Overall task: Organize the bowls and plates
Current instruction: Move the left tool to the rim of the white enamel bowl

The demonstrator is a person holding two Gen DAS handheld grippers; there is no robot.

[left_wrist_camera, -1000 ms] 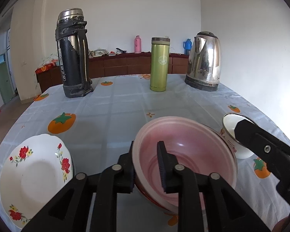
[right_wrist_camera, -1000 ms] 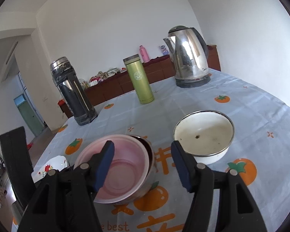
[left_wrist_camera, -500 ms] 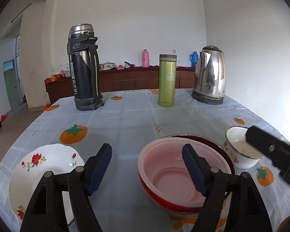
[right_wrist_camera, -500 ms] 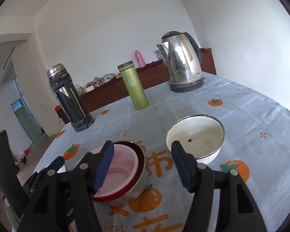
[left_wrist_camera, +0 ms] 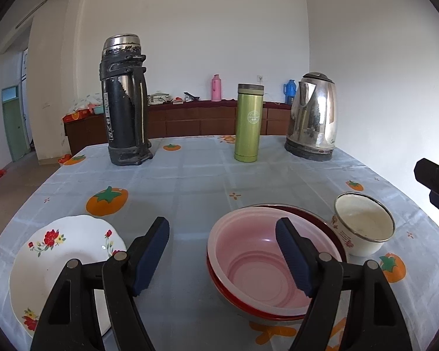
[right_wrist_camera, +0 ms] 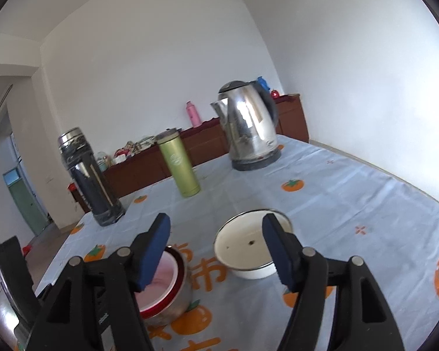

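A pink bowl [left_wrist_camera: 260,266] sits nested inside a red bowl [left_wrist_camera: 316,219] on the table; the pair also shows in the right wrist view [right_wrist_camera: 166,280]. A white flowered plate [left_wrist_camera: 58,257] lies to the left. A small white enamel bowl [left_wrist_camera: 363,225] stands to the right and shows in the right wrist view [right_wrist_camera: 245,248]. My left gripper [left_wrist_camera: 222,251] is open and empty, drawn back above the pink bowl's left rim. My right gripper [right_wrist_camera: 216,248] is open and empty, above the white bowl's near left side.
At the table's far side stand a black thermos [left_wrist_camera: 125,102], a green flask [left_wrist_camera: 248,122] and a steel kettle [left_wrist_camera: 313,117]. The tablecloth [left_wrist_camera: 190,190] is blue with orange fruit prints. A wooden sideboard [left_wrist_camera: 190,120] runs along the back wall.
My left gripper let go of the pink bowl, opened wide and pulled back. The pink bowl now rests in the red bowl. My right gripper rose and shifted right toward the white bowl.
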